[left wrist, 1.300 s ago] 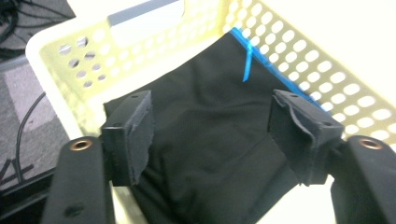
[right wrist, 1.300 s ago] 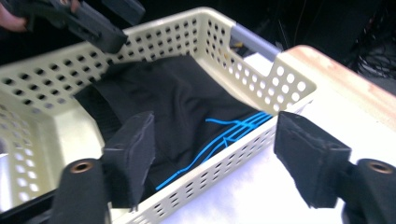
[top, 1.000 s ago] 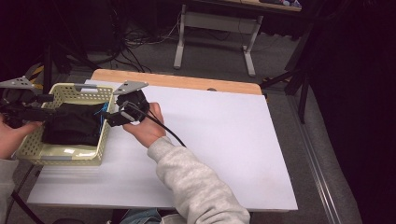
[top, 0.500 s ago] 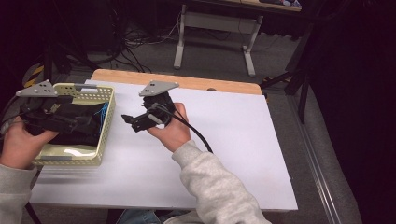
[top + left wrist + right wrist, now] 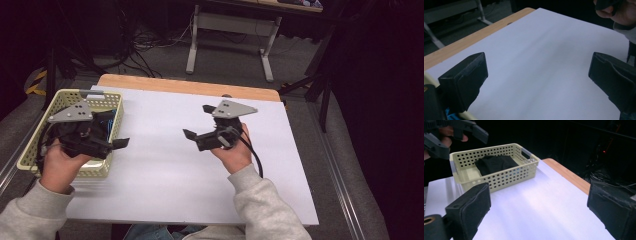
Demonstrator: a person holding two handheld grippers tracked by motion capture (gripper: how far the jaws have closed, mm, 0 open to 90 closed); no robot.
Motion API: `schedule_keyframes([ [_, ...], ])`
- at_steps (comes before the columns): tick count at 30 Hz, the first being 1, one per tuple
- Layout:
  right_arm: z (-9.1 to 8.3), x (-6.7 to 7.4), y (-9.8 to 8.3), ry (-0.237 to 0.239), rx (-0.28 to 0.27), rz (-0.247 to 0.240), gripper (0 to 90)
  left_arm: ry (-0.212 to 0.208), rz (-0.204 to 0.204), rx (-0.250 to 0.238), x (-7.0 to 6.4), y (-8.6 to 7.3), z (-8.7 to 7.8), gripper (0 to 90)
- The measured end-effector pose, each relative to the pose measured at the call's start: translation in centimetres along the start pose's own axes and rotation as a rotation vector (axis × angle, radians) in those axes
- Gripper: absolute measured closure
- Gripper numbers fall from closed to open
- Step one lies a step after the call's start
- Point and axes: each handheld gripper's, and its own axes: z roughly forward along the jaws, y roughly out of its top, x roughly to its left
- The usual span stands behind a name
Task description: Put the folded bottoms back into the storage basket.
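Both tools, left tool (image 5: 120,143) and right tool (image 5: 190,134), are hanging wide open and empty, black cloth (image 5: 495,163) is sitting in the basket (image 5: 506,178), so probably wrapping up.

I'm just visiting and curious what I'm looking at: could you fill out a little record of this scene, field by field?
Setting: white table with a wooden far edge
Basket: pale yellow, perforated, at the table's left end
In the basket: folded black cloth
Left gripper: jaws open, nothing between them, held at the basket's right rim
Right gripper: jaws open, nothing between them, held over the bare table, pointing toward the basket
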Motion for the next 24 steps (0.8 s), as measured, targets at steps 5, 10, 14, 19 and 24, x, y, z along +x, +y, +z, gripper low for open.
schedule_keyframes([
  [5,-2.7,-1.5,-3.0,-0.021,-0.012,0.001,6.2,-0.059,-0.007,-0.026,-1.0,-1.1,3.3,5.7],
  [10,-4.9,-2.5,-6.4,-0.045,-0.012,0.005,6.2,-0.089,0.000,-0.024,-1.8,-1.8,5.8,4.0],
  [14,-5.8,-3.0,-8.4,-0.037,-0.011,0.034,5.9,-0.101,-0.009,-0.014,-2.1,-3.1,7.9,2.4],
  [19,-6.5,-3.2,-10.6,-0.044,0.008,0.026,4.7,-0.099,-0.032,-0.022,-1.6,-4.9,9.3,1.2],
  [24,-6.7,-3.6,-13.3,-0.045,0.009,0.052,2.6,-0.094,-0.015,-0.013,-1.4,-6.4,10.4,0.7],
])
